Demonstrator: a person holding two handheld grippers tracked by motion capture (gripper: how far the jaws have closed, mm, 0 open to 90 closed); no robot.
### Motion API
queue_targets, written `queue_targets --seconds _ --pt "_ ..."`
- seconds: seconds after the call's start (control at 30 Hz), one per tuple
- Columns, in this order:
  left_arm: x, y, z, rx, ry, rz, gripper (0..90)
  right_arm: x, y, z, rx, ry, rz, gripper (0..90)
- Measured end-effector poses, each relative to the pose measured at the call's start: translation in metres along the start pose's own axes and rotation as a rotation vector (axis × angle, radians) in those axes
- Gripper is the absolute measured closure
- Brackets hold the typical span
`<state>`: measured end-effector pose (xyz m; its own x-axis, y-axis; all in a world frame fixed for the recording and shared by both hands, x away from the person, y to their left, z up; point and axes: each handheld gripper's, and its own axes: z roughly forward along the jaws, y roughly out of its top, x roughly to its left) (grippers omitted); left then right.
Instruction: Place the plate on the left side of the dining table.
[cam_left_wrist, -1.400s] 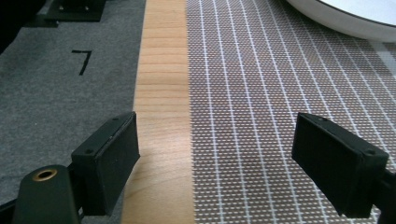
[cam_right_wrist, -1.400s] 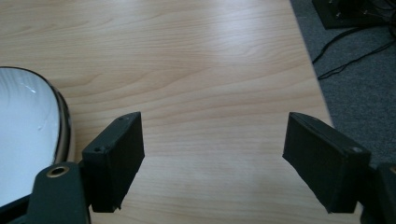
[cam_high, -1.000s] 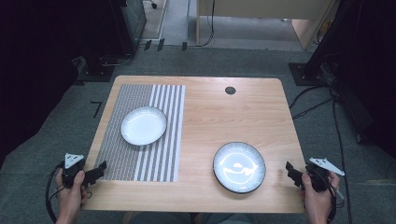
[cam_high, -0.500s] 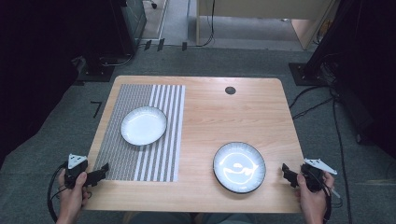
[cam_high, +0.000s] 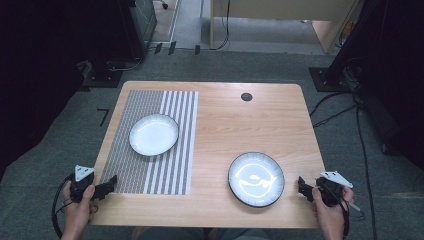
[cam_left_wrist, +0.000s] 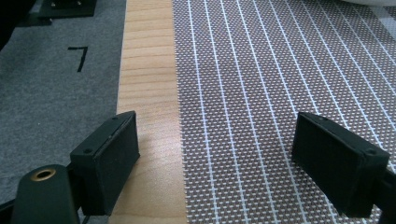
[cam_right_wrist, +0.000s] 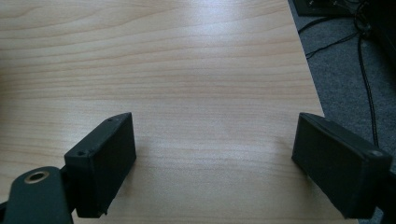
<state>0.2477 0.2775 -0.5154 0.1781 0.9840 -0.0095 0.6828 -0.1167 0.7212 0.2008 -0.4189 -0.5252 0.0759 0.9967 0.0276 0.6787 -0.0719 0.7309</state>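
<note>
both grippers have jaws wide apart, holding nothing. right gripper (cam_high: 303, 189) is just beside the dark-rimmed plate (cam_high: 256, 179), which lies toward its left; left gripper (cam_high: 106, 188) rests over the striped placemat (cam_high: 150, 170).

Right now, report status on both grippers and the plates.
Left gripper open over the placemat's near corner. Right gripper open beside the dark plate, not touching. White plate on placemat. Nothing blocking.
</note>
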Motion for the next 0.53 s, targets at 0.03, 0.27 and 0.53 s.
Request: queue_targets --seconds 0.03,0.27,0.53 --pt "0.0 0.0 0.0 0.0 0.0 0.0 14.6 0.0001 0.0 0.0 0.0 0.0 0.001 13.2" --pt "0.0003 -0.0015 0.0001 -0.012 -0.003 0.002 14.6 0.0001 -0.0001 0.0 0.0 0.0 0.001 13.2" --pt "0.0 -0.0015 0.0004 -0.013 -0.001 0.004 14.5 0.0005 -0.0004 -0.0004 0.001 -0.003 0.004 13.2"
